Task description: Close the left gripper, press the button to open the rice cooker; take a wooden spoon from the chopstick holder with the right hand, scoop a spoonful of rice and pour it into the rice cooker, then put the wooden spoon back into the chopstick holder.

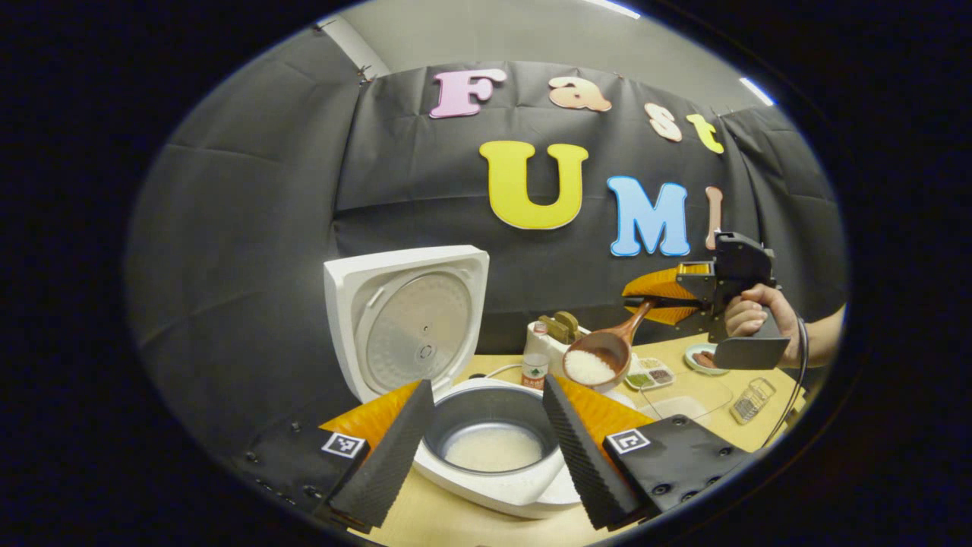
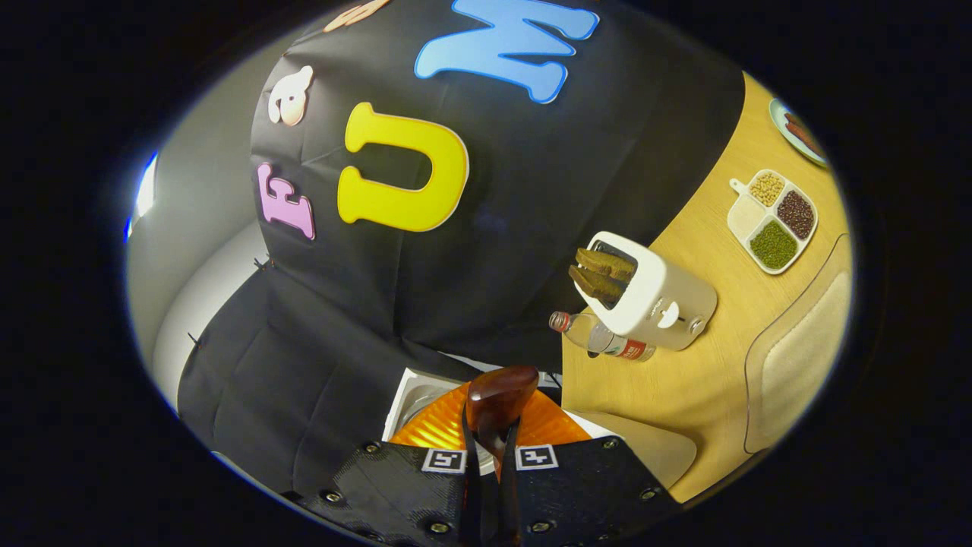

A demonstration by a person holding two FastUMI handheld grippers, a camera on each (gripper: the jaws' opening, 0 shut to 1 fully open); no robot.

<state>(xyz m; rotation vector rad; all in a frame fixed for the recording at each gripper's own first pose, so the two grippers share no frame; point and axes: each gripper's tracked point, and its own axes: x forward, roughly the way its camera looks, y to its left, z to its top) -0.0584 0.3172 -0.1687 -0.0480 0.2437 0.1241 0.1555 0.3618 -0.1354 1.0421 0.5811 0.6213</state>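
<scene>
In the left gripper view the left gripper [image 1: 486, 441] hangs low over the near edge of the worktop [image 1: 759, 433], its jaws wide apart and holding nothing. Between its fingers [image 1: 383, 456] sits the cooker [image 1: 493, 475], touching neither; its pot [image 1: 490, 437] is open, with a pale layer of rice [image 1: 493, 450] at the bottom. The lid [image 1: 406, 319] stands upright behind the pot, its metal inner plate facing the camera.

Just past the pot's far right rim, the spoon [image 1: 600, 357] hangs in the air, bowl tilted down toward the pot, with a heap of rice in it. Its handle runs up and right into the right gripper [image 1: 661, 300], whose jaws are clamped on it; a hand [image 1: 748, 315] grips that tool's handle.

Behind the spoon, toward the far edge, stand a bottle [image 1: 535, 365] and a toaster [image 1: 554, 338] with bread in its slots. Right of them lie a divided dish [image 1: 649, 374] of beans, a small plate [image 1: 702, 358], a clear tray [image 1: 687, 399] and a small wire basket [image 1: 752, 399].

In the right gripper view the right gripper [image 2: 490, 486] has its jaws narrow, pinching the spoon [image 2: 497, 399] handle, with the back of the bowl rising beyond the tips. Farther off on the worktop [image 2: 706, 380] lie the bottle [image 2: 600, 338], the toaster [image 2: 653, 292] and the divided dish [image 2: 774, 220].
</scene>
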